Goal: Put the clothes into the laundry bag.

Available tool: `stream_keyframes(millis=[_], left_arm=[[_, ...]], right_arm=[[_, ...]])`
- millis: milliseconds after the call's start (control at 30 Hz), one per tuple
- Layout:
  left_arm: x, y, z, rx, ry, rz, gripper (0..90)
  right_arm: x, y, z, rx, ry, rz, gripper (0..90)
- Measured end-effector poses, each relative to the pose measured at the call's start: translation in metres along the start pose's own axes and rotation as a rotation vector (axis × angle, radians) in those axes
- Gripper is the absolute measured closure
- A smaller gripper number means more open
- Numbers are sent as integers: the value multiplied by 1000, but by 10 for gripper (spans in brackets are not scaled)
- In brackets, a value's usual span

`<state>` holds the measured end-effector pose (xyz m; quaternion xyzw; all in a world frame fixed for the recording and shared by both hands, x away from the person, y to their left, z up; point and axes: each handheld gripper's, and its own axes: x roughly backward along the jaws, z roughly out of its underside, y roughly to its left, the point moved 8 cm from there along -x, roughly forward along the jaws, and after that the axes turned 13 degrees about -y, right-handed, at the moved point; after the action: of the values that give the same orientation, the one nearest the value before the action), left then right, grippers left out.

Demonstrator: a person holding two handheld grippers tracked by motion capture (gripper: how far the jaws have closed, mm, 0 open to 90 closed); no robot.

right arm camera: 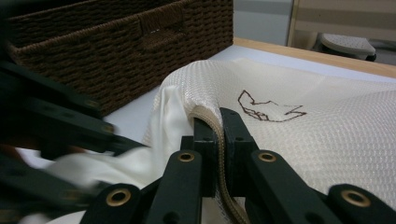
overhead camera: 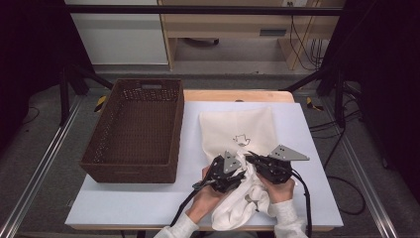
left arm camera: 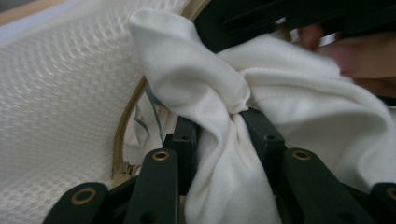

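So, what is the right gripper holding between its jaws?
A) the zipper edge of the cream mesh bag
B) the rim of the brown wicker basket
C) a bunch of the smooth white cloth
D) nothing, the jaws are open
A: in the right gripper view, the right gripper has its jaws closed on the tan zipper edge of the mesh bag.
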<state>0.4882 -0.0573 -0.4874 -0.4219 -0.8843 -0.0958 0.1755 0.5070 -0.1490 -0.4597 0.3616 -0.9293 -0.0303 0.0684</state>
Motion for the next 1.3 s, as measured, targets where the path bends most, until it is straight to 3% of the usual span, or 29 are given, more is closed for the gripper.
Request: stream_keyframes(millis=[33, 67, 167, 333, 400, 433, 533, 600, 667, 800, 833, 867, 933, 967, 1133, 1233, 1267, 1300], left_arm=[[-10, 8, 5, -11, 12, -26, 676], [-10, 8, 5, -11, 12, -26, 674], [-13, 17, 8, 37, 5, -13, 629], [-4, 22, 9, 49, -32, -57, 354], [4, 22, 10, 62, -49, -46, 294], [16, 20, 12, 94, -70, -7, 267], [30, 17, 15, 101, -91, 18, 261], [40, 14, 19, 127, -100, 30, 261], [34, 11, 31, 133, -61, 19, 311], [21, 9, 42, 136, -40, 5, 594], [21, 8, 41, 139, -59, -3, 656], [23, 7, 38, 139, -75, -7, 656], [27, 3, 28, 112, -108, -5, 727], [31, -2, 16, 93, -134, 9, 738], [28, -13, -4, 44, -138, 34, 727], [6, -17, -6, -27, -45, 27, 691], [6, -17, -6, -27, -45, 27, 690], [-10, -13, 2, -38, 13, 12, 693]], right_arm=[[1, 3, -3, 6, -9, -9, 863], [2, 4, -5, 9, -12, -12, 863], [4, 4, -8, 17, -13, -7, 862], [5, -3, -4, 2, -5, 11, 862], [5, -4, -4, 3, -5, 11, 862], [5, -5, -3, 5, -2, 15, 861], [5, -5, -3, 14, 1, 15, 861], [5, -4, -2, 20, 7, 17, 861], [4, -4, -1, 27, 12, 18, 860], [2, -3, 1, 29, 21, 21, 861], [1, -3, 2, 39, 22, 24, 862], [1, -3, 2, 39, 22, 24, 862], [0, -3, 2, 27, 21, 18, 863], [0, -3, 2, 10, 24, 10, 865], [0, -3, 1, -7, 18, -1, 868], [1, -3, 1, -14, 13, -3, 869], [1, -3, 1, -14, 13, -3, 869], [1, -2, -2, -23, -4, -14, 869]])
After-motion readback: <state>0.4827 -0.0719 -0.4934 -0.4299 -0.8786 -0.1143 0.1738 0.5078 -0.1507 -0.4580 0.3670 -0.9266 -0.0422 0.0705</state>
